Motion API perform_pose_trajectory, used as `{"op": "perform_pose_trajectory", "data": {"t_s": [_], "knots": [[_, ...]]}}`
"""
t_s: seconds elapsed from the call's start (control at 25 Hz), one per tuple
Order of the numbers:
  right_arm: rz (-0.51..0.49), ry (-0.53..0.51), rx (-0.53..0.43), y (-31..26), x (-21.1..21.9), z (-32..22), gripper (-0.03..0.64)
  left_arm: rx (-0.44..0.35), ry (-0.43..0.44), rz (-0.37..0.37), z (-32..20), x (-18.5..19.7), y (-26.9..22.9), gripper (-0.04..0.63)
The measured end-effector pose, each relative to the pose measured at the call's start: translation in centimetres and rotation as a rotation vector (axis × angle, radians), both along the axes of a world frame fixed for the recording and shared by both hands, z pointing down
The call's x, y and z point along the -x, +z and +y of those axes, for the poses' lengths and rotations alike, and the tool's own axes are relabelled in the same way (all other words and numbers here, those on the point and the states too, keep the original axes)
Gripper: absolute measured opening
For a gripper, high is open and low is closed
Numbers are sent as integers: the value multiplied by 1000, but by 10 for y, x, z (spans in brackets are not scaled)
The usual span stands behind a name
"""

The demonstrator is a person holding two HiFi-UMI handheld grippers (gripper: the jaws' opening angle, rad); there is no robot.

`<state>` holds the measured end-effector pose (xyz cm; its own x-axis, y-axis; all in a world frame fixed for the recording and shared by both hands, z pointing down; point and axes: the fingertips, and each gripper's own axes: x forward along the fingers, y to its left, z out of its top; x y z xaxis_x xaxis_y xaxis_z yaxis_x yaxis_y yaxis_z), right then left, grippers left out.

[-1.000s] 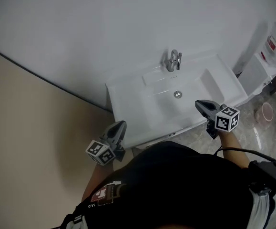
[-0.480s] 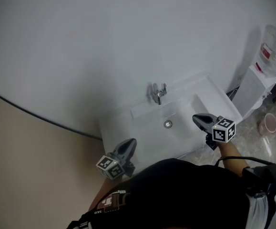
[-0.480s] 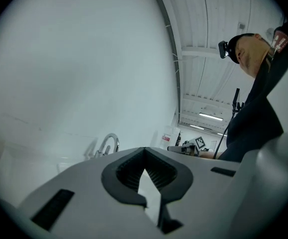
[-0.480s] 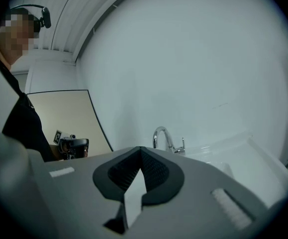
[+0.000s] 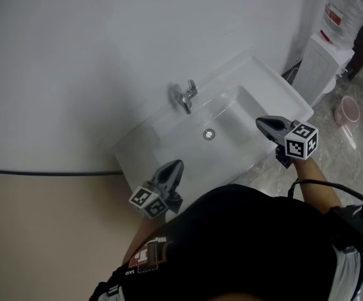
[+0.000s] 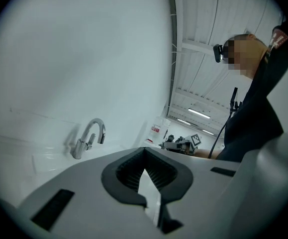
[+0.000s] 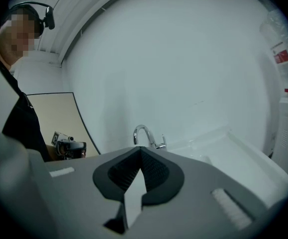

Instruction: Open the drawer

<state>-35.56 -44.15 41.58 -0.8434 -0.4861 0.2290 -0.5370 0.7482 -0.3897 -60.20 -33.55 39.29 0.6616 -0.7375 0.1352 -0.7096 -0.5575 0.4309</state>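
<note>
No drawer shows in any view; the person's dark torso hides the cabinet front below the white sink [image 5: 137,144]. A chrome faucet [image 5: 184,96] stands at the back of the sink. My left gripper [image 5: 176,165] hovers at the sink's front left edge, jaws shut with nothing between them. My right gripper [image 5: 261,122] hangs over the sink's front right corner, also shut and empty. In the left gripper view the left gripper [image 6: 144,149] points towards the faucet [image 6: 90,137]. In the right gripper view the right gripper [image 7: 140,148] lines up just below the faucet [image 7: 144,133].
A white water dispenser [image 5: 319,58] with a bottle on top stands right of the sink. A pink bucket [image 5: 347,110] sits on the marble floor beyond it. The white wall rises behind the sink, with a beige panel [image 5: 43,231] at the lower left.
In the head view the sink and faucet have slid left and turned. The left gripper has moved right, closer to the sink's front edge. Both grippers stay shut.
</note>
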Motion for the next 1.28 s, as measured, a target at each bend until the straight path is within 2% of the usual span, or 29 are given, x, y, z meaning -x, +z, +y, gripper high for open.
{"op": "perform_pose_trajectory", "data": {"t_s": [0.2,0.4,0.64,0.88,1.0,1.12,1.28], "knots": [[21,98,6,-5,10,10,-2,-5,118,43,-15,11,9,0],[-6,265,32,-17,8,21,-2,4,243,116,-22,33,30,0],[-24,379,81,-11,11,37,-2,19,342,173,-22,43,39,0],[-54,477,71,-9,-45,63,-2,42,394,209,-7,3,36,0],[-54,484,67,3,-88,77,-2,43,388,191,5,-29,36,0],[-16,451,65,18,-139,87,-2,45,340,166,13,-74,38,0],[60,339,35,35,-194,91,-2,61,266,128,22,-150,32,0]]}}
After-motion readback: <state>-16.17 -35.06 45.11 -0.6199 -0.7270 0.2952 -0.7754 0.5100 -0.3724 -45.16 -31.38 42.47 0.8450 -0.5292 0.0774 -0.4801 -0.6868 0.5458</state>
